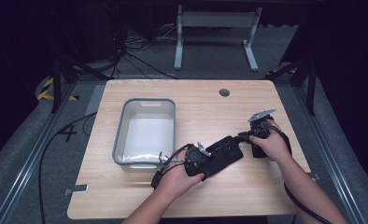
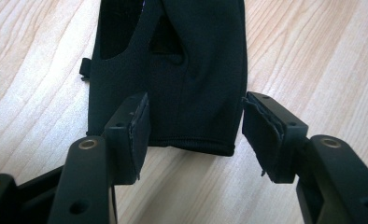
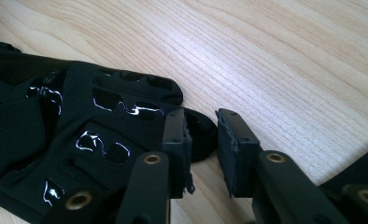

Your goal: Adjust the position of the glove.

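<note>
A black glove point(image 1: 224, 154) lies flat on the wooden worktop point(image 1: 201, 109), just right of a grey plastic bin point(image 1: 147, 133). The left tool point(image 2: 196, 133) sits at the cuff end, its jaws apart and straddling the hem, pads not pressing. The right tool point(image 3: 201, 142) is at the fingertip end, jaws apart with a narrow gap, a glove fingertip poking just between them, not clamped. Both hands low at the worktop.

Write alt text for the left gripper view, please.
A flat black fabric glove lies on a light wooden table, its hemmed cuff edge between the left tool's two black jaws. The jaws straddle the cuff with the pads not visibly pressing it.
</note>
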{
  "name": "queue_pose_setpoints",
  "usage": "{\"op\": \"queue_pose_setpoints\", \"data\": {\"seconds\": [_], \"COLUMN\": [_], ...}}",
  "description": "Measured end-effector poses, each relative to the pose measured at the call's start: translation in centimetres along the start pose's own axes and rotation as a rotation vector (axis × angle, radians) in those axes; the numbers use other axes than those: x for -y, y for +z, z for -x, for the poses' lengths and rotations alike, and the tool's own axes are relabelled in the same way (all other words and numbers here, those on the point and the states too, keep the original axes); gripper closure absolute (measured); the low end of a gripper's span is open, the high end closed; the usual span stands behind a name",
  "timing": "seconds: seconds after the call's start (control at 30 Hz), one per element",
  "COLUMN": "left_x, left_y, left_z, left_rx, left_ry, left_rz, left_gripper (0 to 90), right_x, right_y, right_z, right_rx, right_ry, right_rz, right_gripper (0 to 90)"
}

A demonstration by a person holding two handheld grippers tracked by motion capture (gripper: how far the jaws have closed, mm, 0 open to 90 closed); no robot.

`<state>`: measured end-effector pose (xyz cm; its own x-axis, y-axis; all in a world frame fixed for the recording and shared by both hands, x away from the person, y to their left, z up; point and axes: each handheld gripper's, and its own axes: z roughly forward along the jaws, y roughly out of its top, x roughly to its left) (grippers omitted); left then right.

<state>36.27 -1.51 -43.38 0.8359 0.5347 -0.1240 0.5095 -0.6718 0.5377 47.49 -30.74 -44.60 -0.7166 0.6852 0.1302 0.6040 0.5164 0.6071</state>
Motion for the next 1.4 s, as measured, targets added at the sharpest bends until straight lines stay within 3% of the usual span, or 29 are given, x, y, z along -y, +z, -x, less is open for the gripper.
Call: {"op": "queue_pose_setpoints", "data": {"seconds": [0.3,0.43,0.63,0.7,0.77,0.9,1.1,1.23,1.4], "left_x": [0.0,0.0,0.1,0.2,0.3,0.3,0.2,0.0,0.1], "left_y": [1.1,1.3,1.4,1.3,1.2,1.2,0.7,-0.1,-2.6], "left_z": [-0.2,-0.1,0.0,-0.1,-0.2,-0.2,-0.4,-0.2,0.7], "left_rx": [-0.012,-0.037,-0.051,-0.058,-0.052,-0.05,-0.035,-0.026,-0.031], "left_ry": [0.003,0.028,0.022,0.011,-0.002,-0.015,-0.033,-0.02,0.059], "left_rz": [-0.015,-0.036,-0.031,-0.014,-0.011,-0.012,-0.003,0.0,0.016], "left_gripper": [44.2,46.1,55.1,62.1,74.9,81.1,83.1,83.3,83.1], "right_x": [0.0,0.0,-0.1,-0.1,0.0,0.0,0.0,-0.1,0.1], "right_y": [0.0,-0.1,0.0,0.0,-0.1,-0.2,-0.9,-1.6,-4.5], "right_z": [0.1,0.2,0.1,0.1,0.1,0.0,-0.2,-0.6,-2.3], "right_rx": [-0.006,-0.007,-0.004,0.001,0.003,0.009,0.007,0.004,0.009], "right_ry": [0.004,0.003,0.003,0.002,0.005,0.007,0.01,0.009,-0.009], "right_rz": [-0.005,-0.005,-0.008,-0.007,-0.006,-0.002,0.015,0.024,0.079], "right_gripper": [78.6,79.3,80.5,81.4,82.1,84.2,85.7,86.0,86.1]}}
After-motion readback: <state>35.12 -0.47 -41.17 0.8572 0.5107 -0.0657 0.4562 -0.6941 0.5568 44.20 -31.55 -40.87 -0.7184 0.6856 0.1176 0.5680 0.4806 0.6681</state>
